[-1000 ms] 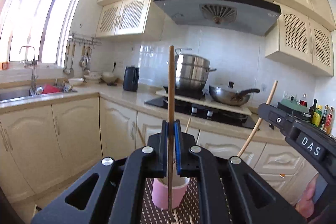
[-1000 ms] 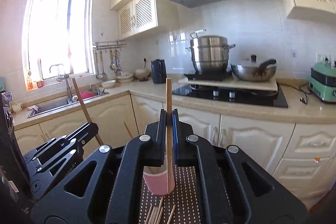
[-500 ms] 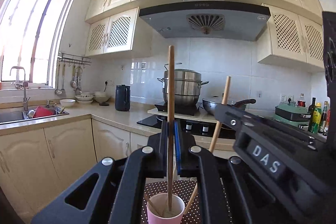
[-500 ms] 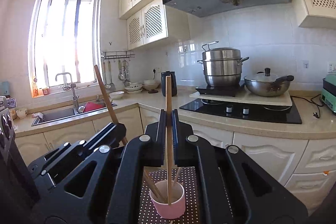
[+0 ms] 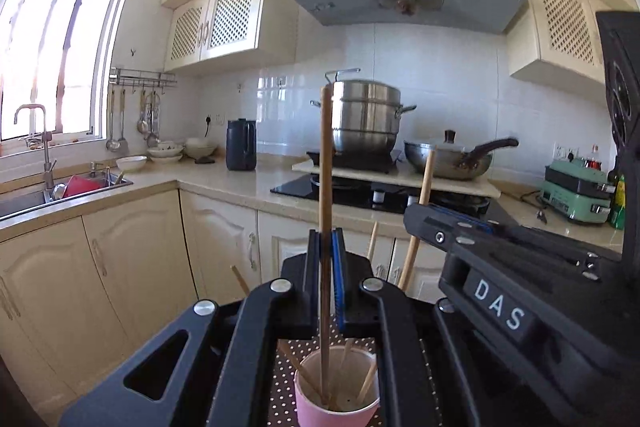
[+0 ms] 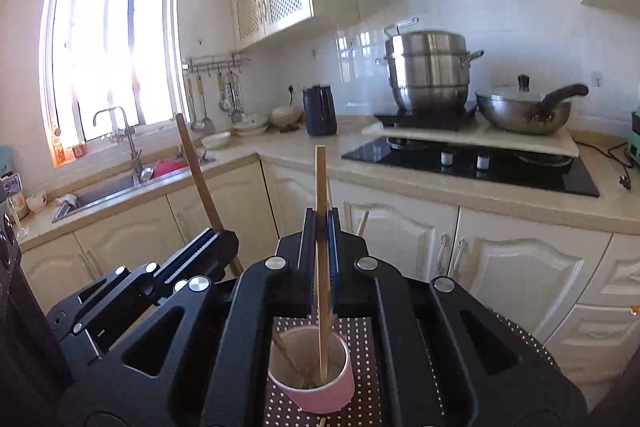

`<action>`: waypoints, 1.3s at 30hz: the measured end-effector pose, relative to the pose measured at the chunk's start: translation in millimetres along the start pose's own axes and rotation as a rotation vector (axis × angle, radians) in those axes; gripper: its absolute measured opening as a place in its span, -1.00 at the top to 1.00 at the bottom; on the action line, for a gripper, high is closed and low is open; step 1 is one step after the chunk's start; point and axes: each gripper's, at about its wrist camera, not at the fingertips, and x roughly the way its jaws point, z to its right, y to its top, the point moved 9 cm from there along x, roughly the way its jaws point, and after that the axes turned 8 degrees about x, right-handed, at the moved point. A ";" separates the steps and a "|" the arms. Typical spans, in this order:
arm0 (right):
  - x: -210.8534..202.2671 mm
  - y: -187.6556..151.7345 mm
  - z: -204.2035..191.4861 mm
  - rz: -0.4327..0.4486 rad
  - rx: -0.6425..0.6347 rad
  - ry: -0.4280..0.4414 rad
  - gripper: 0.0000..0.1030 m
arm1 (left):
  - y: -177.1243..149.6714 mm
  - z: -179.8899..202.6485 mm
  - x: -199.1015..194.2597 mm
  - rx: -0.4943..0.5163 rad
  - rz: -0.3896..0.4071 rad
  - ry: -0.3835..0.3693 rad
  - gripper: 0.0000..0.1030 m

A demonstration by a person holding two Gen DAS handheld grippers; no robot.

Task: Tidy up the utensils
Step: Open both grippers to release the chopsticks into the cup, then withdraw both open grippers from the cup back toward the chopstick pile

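Note:
My left gripper (image 5: 325, 247) is shut on a dark wooden chopstick (image 5: 326, 163) held upright, with its lower end inside the pink cup (image 5: 336, 407). My right gripper (image 6: 321, 227) is shut on a paler chopstick (image 6: 320, 187), and its lower end also reaches into the pink cup (image 6: 320, 391). The cup holds several other chopsticks and stands on a brown dotted mat (image 6: 364, 343). Both grippers hang close together above the cup. In the left wrist view the right gripper (image 5: 436, 231) shows at the right; in the right wrist view the left gripper (image 6: 218, 239) shows at the left.
Behind runs a cream kitchen counter (image 5: 224, 183) with a sink (image 6: 104, 187) at the left and a black kettle (image 5: 241, 145). A steel pot (image 5: 366, 123) and a wok (image 5: 448, 159) sit on the black hob (image 6: 472, 163). Cabinet doors stand below the counter.
Both grippers have come together over the pink cup and sunk a little. The two chopstick ends, earlier at or before the cup's rim, now sit down inside it.

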 end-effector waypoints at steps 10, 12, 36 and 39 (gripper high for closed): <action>7.2 -21.7 14.3 -0.097 -0.008 -0.047 0.54 | -19.2 -13.9 0.5 0.033 -0.042 0.057 0.45; 0.0 -19.5 18.9 -0.074 -0.008 -0.069 -0.28 | -19.6 -18.5 -2.6 0.025 -0.047 0.059 0.37; -82.0 -4.1 -5.9 0.033 -0.041 -0.064 -0.37 | 10.0 -25.3 -85.0 0.022 0.042 0.124 0.03; -91.8 -5.4 -6.6 0.040 -0.043 -0.067 -0.37 | 14.0 -22.9 -98.2 0.029 0.059 0.129 -0.02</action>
